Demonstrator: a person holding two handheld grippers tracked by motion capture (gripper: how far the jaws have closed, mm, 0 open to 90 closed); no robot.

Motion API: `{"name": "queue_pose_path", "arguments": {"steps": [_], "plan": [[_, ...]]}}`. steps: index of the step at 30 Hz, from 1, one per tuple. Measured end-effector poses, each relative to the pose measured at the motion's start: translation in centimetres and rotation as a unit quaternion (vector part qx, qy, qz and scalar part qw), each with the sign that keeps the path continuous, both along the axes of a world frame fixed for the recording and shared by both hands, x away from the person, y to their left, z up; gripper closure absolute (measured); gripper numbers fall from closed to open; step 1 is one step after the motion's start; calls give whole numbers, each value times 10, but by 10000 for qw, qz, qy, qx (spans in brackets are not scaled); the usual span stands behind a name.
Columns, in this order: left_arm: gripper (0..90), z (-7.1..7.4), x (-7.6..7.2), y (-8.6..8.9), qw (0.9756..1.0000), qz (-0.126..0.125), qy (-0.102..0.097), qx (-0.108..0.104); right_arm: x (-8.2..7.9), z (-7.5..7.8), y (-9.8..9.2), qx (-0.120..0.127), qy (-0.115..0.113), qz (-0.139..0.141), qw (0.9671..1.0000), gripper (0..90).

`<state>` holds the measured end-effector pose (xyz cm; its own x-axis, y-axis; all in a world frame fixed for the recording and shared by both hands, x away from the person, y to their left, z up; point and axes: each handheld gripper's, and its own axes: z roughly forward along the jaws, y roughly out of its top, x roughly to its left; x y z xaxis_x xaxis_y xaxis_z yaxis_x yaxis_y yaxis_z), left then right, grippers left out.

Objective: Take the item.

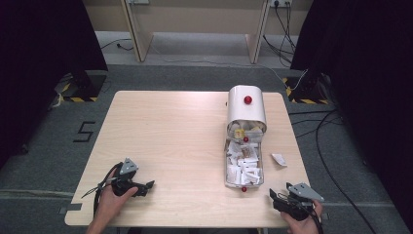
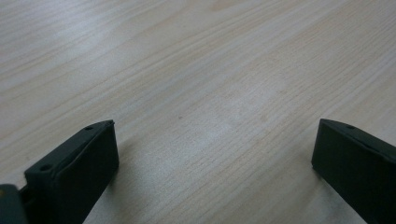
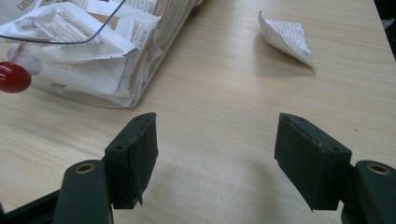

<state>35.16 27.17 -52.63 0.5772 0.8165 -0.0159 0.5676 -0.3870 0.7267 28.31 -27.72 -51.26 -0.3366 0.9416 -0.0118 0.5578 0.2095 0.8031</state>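
A light wooden table [image 1: 170, 141] is standing on a grey carpet floor [image 1: 48, 146] – a black number "5" [image 1: 84, 131] is lying on the floor just beside its left edge. Black curtains [image 1: 39, 44] are hanging at both sides. Dark cables [image 1: 326, 146] are running over the floor at the right, and a pale wooden frame [image 1: 139, 29] is standing behind.

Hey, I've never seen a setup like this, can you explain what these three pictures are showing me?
A person sits at a wooden table, holding a hand-held two-jaw gripper in each hand. The high view looks down from above: left gripper, right gripper. The other two pictures come from cameras riding on each gripper, looking along its black jaws. Both stand open and hold nothing. On the table lies a clear box full of paper packets, its white lid with a red knob slid back, and one loose packet beside it.
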Motion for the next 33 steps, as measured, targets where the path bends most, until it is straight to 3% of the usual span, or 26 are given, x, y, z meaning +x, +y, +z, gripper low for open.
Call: {"name": "queue_pose_path", "arguments": {"steps": [12,21,33], "plan": [[0,0,0,0,10000,2,1,-2,-13,-5,-4,67,56,-21,10000,300],[0,0,0,0,10000,1,1,-2,-21,-4,-2,41,-25,55,10000,299],[0,0,0,0,10000,0,-1,1,-29,-11,0,72,78,62,9999,292]]}}
